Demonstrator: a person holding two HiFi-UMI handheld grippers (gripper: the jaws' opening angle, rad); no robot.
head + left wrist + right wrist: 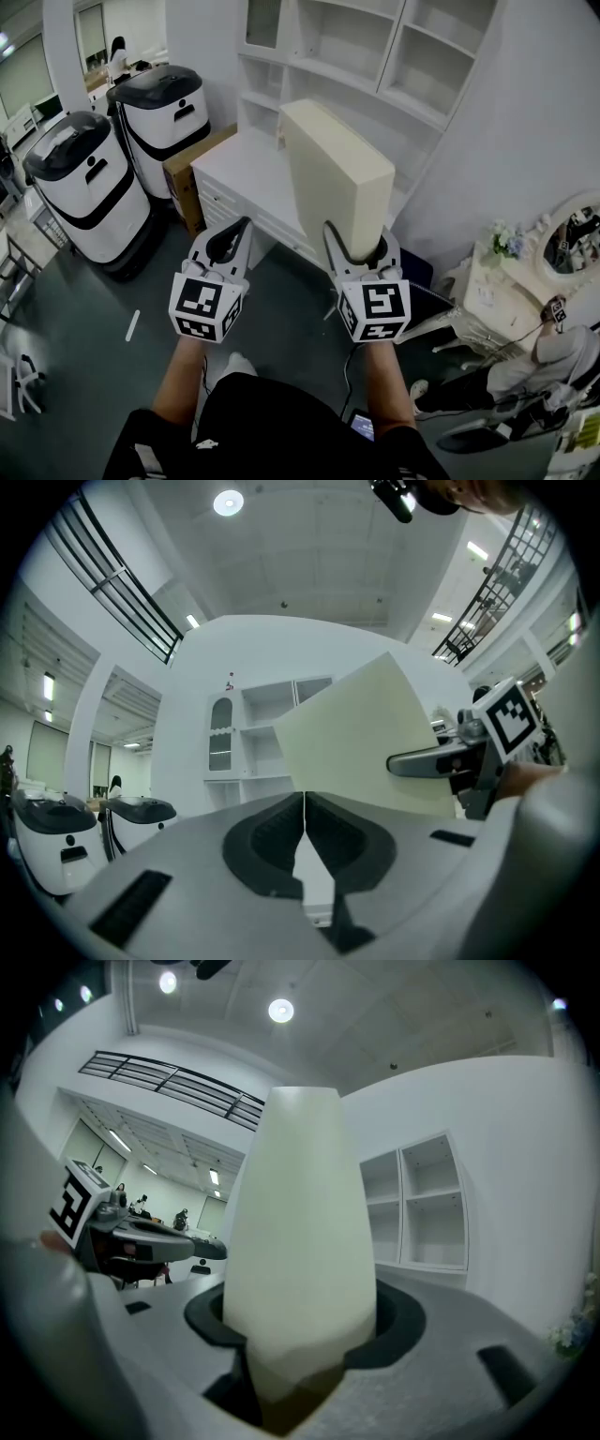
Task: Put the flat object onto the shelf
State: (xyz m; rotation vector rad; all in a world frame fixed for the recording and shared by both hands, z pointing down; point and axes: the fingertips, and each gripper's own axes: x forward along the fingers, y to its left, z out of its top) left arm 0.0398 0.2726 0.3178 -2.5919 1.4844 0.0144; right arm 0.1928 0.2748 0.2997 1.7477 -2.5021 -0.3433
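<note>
A flat cream-coloured slab (335, 178) stands on edge in my right gripper (362, 247), whose jaws are shut on its lower end. From the right gripper view the slab (300, 1241) fills the middle, its base wedged between the dark pads. It points toward the white shelf unit (375, 56) above a white desk (239, 178). My left gripper (229, 244) hovers beside it at the left, shut with nothing in it; in the left gripper view its jaws meet edge to edge, with the slab (366, 738) and the right gripper (441, 758) off to the right.
Two white-and-black machines (89, 187) (161, 117) stand at the left, next to a brown cardboard box (187, 173). A small white dresser with flowers and a round mirror (572, 239) is at the right. A seated person (553, 361) is at the lower right.
</note>
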